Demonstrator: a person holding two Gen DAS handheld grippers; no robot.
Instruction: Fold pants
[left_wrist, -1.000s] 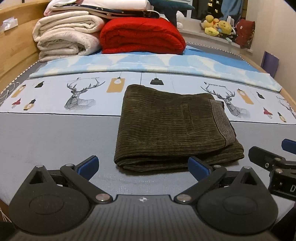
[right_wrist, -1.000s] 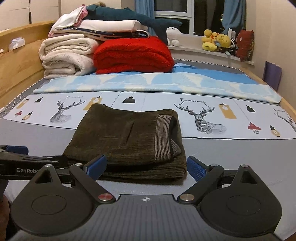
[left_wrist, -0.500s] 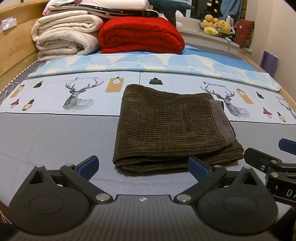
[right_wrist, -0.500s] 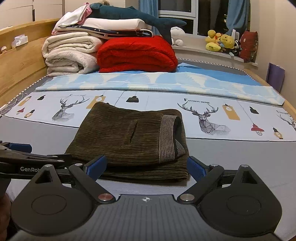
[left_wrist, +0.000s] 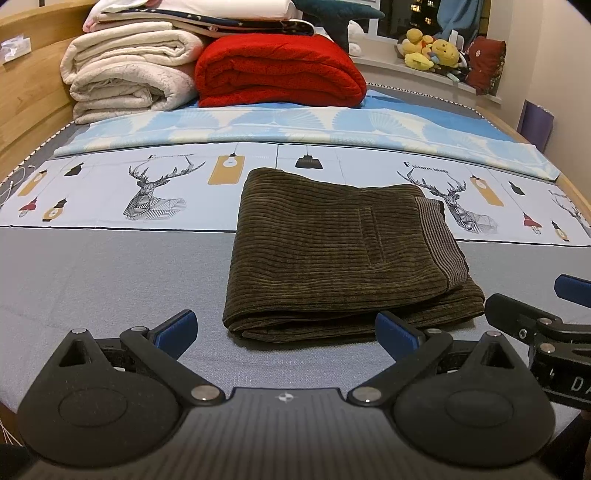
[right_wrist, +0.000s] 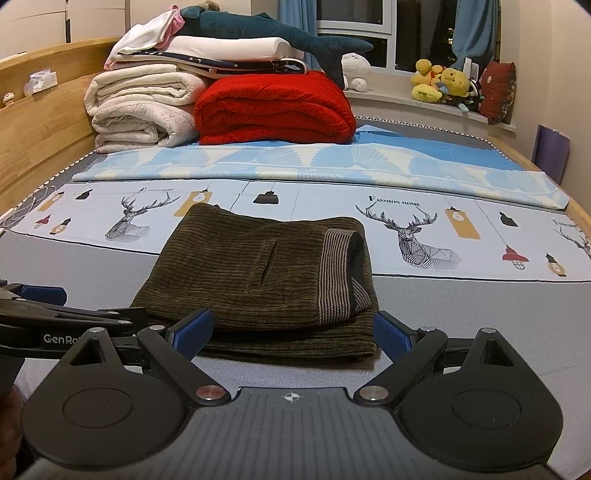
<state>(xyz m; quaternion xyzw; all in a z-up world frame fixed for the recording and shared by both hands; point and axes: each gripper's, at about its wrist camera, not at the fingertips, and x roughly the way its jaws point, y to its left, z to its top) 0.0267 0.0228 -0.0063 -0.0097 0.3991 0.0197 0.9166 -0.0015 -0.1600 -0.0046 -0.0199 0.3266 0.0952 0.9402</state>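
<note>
- The left gripper is matte black, with two rounded lobes, each bearing a shallow round disc, beside a ribbed grey centre plate with a small compass-like mark.
- Its fingers carry blue pads, on black links with silver screws.
- The right gripper has the same build.
- White lettering reading "GenRo" marks the left gripper's side in the right wrist view.

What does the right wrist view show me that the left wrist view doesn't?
Only the right wrist view shows the whole shark plush, a white seal toy and the tissue pack on the headboard. Only the left wrist view shows the right gripper from the side. Both show the folded brown pants, red blanket and open, empty left gripper.
</note>
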